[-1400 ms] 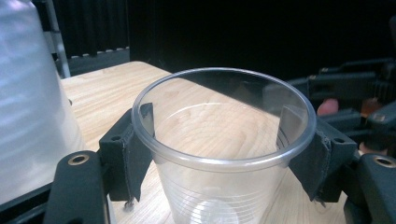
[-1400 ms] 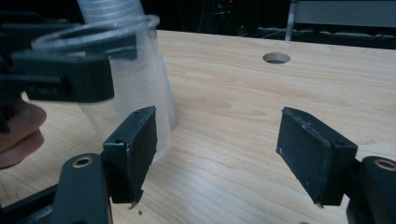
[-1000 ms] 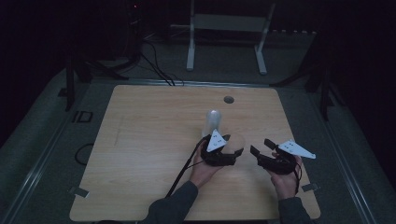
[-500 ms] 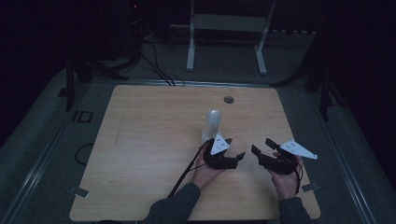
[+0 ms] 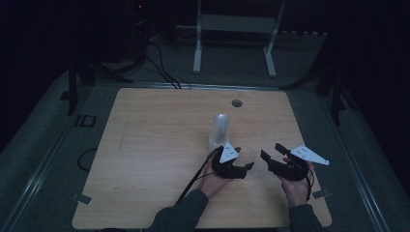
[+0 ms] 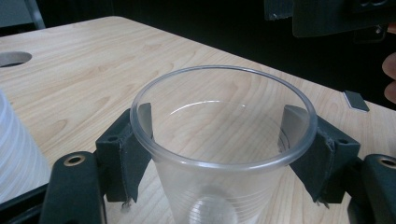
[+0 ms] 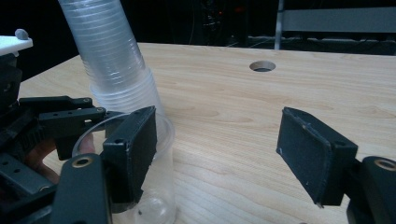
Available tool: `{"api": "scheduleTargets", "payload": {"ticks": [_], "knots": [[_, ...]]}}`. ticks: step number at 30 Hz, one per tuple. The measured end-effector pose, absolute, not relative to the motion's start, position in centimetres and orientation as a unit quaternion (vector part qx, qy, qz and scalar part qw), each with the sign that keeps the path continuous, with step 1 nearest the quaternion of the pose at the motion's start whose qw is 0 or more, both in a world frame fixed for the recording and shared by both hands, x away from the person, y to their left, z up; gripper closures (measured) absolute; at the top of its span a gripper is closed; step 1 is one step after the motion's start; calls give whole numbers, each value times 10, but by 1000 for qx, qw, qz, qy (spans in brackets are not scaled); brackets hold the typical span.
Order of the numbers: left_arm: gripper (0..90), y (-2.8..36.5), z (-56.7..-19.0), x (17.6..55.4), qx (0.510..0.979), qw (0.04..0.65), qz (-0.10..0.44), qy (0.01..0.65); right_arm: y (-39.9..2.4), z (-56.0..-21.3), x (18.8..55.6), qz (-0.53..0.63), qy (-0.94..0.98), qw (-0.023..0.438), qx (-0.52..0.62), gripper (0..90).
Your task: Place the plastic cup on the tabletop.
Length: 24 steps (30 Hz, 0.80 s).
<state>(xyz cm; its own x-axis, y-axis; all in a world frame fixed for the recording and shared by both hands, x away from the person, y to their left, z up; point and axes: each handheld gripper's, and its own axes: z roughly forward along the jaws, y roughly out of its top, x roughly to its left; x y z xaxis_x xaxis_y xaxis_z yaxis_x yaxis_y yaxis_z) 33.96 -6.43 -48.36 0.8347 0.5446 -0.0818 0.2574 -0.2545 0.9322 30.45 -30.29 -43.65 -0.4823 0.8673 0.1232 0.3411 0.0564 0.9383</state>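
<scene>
My left hand-held gripper sits near the desk's near edge, right of its middle, in the high view, with a single clear plastic cup standing upright on the light wooden desk between its jaws. Its jaws have just been opening, which I judge to be me letting the cup stand free after setting it down. Just beyond it, toward the far edge, stands the tall stack of clear plastic cups, rims down, near enough that a cup can be pulled off and parked close by. My right hand-held gripper rests to the right, apart from the cup, jaws spread and holding nothing, waiting its turn.

In the left gripper view the clear cup stands rim up between my two black jaws. The pads flank the wall just under the rim; they sit right against it or a hair off, and the rim looks round rather than squeezed, so I read the grip as released. The ribbed side of the stack shows at the left edge.

In the right gripper view my own jaws are wide apart over bare wood. Beyond the left jaw I see the cup, my left hand-held gripper beside it, and the stack leaning behind, with the round hole near the desk's far edge.
</scene>
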Motion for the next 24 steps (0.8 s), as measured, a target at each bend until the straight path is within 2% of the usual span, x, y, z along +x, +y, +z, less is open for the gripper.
{"api": "scheduleTargets", "payload": {"ticks": [4, 12, 24], "knots": [[199, -65, -486, 338, 793, 538, 122, 256, -303, -437, 305, 524, 683, 251, 442, 284], [153, -59, -486, 336, 801, 528, 111, 259, -303, -437, 305, 523, 684, 250, 443, 284], [151, -46, -490, 329, 802, 525, 109, 262, -305, -437, 305, 523, 682, 250, 445, 284]]}}
